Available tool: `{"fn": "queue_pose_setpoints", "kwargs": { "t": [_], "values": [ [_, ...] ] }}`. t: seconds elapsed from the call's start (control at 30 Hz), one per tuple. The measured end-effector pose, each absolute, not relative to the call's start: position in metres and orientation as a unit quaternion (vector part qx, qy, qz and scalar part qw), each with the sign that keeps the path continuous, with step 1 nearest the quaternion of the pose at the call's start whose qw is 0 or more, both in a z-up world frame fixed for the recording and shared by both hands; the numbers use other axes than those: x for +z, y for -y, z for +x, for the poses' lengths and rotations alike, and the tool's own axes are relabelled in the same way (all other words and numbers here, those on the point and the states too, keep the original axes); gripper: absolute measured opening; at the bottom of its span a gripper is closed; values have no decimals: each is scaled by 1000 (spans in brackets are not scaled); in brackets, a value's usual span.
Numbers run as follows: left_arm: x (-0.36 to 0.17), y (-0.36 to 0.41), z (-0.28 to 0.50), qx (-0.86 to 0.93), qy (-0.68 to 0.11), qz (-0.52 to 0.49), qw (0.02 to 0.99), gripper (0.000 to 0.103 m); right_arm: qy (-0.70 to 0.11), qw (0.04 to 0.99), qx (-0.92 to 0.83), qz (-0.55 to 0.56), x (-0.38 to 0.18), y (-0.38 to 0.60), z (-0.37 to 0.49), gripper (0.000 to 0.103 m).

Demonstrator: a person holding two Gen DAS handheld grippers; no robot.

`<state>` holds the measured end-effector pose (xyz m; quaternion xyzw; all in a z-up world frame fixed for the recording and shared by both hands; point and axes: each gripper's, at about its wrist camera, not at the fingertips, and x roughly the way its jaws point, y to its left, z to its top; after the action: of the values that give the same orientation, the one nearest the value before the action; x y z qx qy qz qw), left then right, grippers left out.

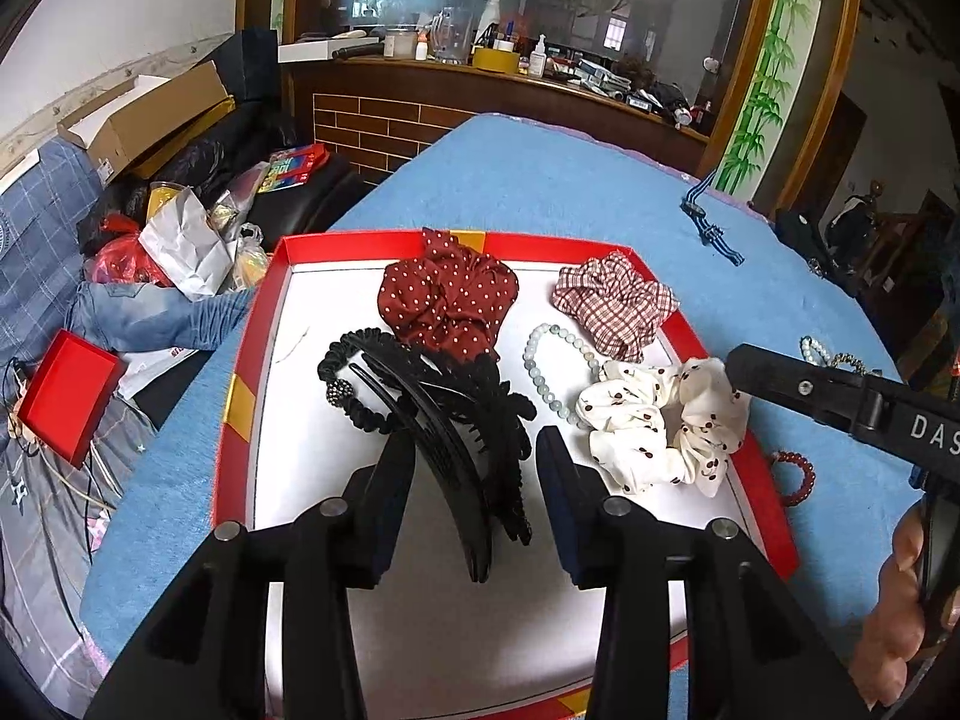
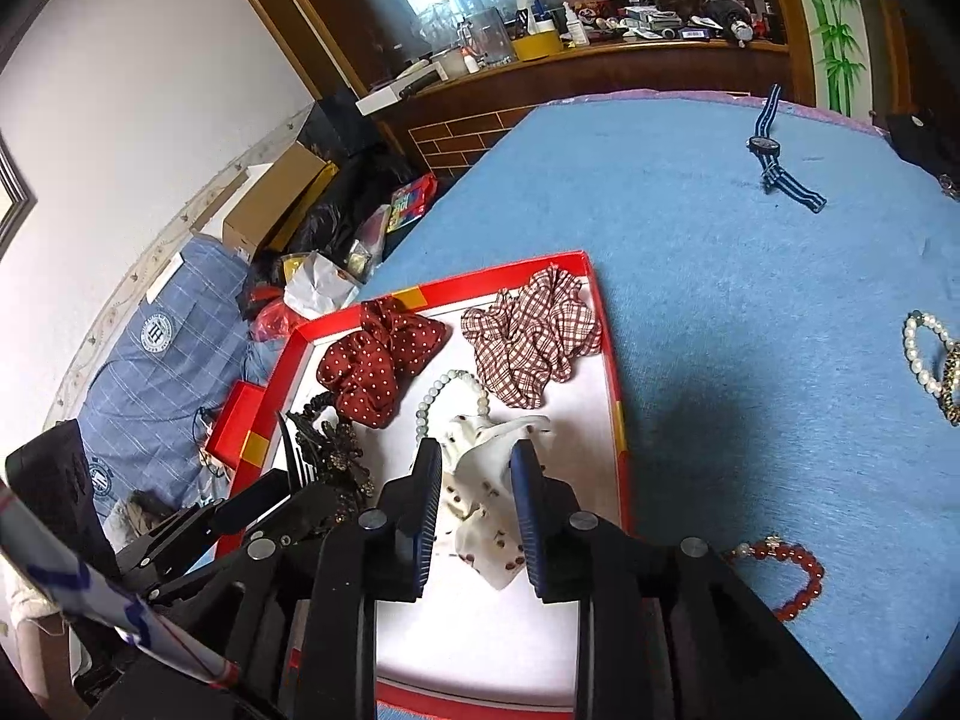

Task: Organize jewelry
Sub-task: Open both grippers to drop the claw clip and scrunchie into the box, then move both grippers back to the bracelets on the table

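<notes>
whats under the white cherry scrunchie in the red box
The pale bead bracelet runs under the white scrunchie; its covered part is hidden. Elsewhere only the box's white floor shows.
</notes>
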<state>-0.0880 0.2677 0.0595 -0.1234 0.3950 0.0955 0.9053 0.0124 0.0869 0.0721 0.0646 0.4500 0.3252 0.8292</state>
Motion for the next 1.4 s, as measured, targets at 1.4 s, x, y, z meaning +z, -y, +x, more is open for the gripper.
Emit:
{"fn": "queue_pose_setpoints", "kwargs": {
  "t": [1.4],
  "values": [
    [62, -86, -48, -123, -451, -9, 884, 42, -404, 875, 156, 215, 91, 181, 46, 26]
  ]
}}
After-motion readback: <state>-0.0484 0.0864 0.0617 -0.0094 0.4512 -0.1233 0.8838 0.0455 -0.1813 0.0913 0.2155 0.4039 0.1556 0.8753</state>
